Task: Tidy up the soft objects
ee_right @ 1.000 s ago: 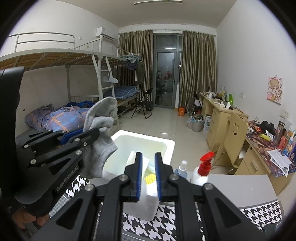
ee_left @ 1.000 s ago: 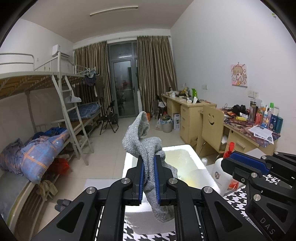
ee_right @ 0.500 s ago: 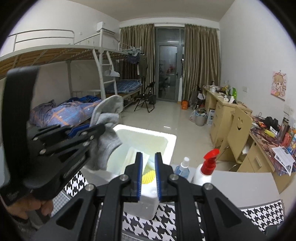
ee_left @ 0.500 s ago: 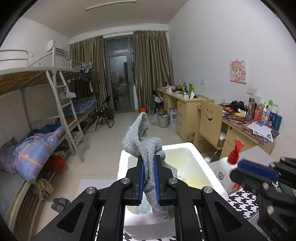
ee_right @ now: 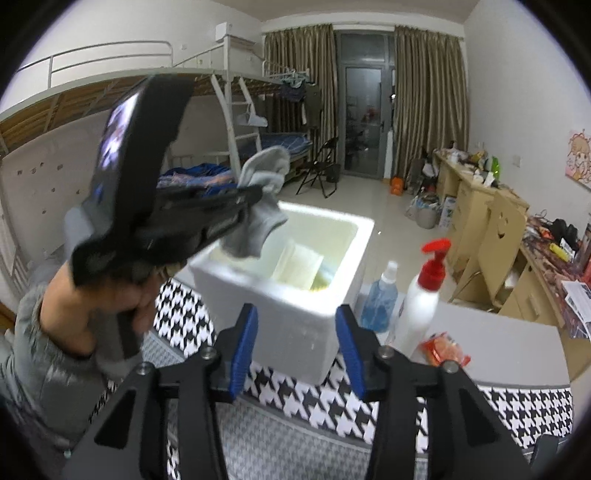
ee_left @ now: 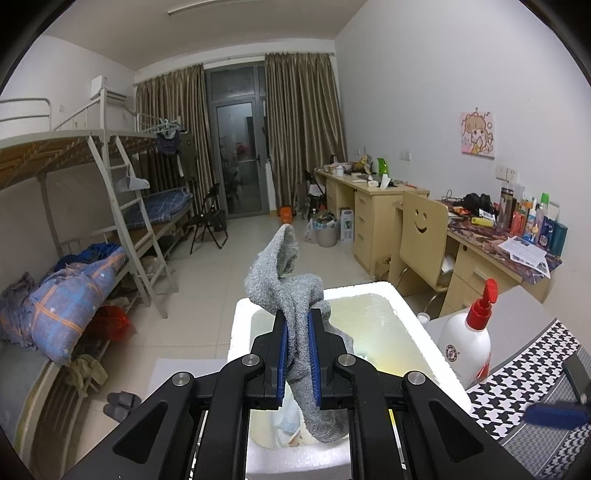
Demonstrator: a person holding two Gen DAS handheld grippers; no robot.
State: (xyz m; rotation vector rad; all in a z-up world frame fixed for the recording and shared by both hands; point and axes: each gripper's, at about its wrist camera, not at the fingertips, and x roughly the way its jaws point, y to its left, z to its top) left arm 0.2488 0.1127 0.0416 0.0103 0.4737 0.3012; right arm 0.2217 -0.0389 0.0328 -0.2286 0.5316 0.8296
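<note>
1 grey sock point(ee_left: 295, 332) drooping into foam box point(ee_left: 413, 325), box contents partly hidden

Ahead of the tongs, white walls point(ee_left: 406, 92) close in a tiled floor point(ee_left: 258, 251) that runs to a glass balcony door point(ee_left: 240, 158) hung with tan curtains point(ee_left: 303, 125). Left of the tongs stands a white metal bunk bed point(ee_left: 74, 155) with a ladder point(ee_left: 129, 229); to their right, wooden desks point(ee_left: 373, 206) and a smiley-backed chair point(ee_left: 421, 229). A ceiling tube lamp point(ee_left: 218, 6) glows overhead.

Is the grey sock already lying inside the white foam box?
No, the left gripper holds the grey sock pinched above the foam box.
</note>
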